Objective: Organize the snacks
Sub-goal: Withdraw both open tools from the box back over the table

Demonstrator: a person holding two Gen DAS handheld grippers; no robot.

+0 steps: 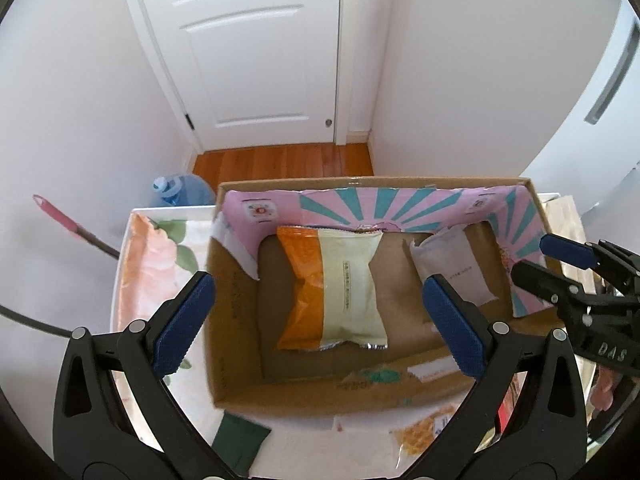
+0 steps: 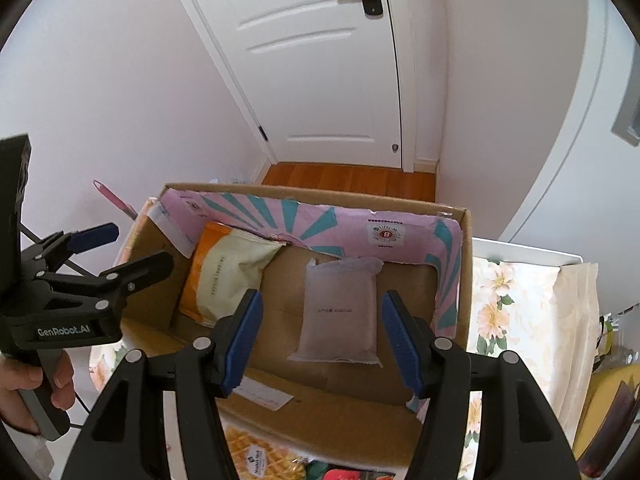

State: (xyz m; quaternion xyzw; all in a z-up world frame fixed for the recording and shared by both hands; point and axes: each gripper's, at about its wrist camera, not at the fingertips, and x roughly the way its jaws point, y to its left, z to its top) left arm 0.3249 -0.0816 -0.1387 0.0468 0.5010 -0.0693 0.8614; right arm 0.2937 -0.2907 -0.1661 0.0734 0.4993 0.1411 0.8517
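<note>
An open cardboard box (image 1: 232,300) with a pink and teal liner stands on the table. On its floor lie an orange and cream snack bag (image 1: 336,288) on the left and a pale grey pouch (image 1: 460,268) on the right. My left gripper (image 1: 320,320) hovers above the orange bag, wide open, with nothing between its pads. My right gripper (image 2: 322,340) hangs over the grey pouch (image 2: 340,312), which lies flat below; the pads are apart and do not press it. Each gripper shows in the other's view: the right gripper (image 1: 556,264) and the left gripper (image 2: 128,248), both open.
A floral cloth (image 1: 148,264) covers the table. In front of the box lie a green packet (image 1: 236,440) and a yellow waffle pack (image 2: 256,452). A paper bag (image 2: 576,300) stands to the right. A blue water bottle (image 1: 184,190) and a pink-handled stick (image 1: 68,220) are behind. A hand (image 2: 24,384) holds the left gripper's handle.
</note>
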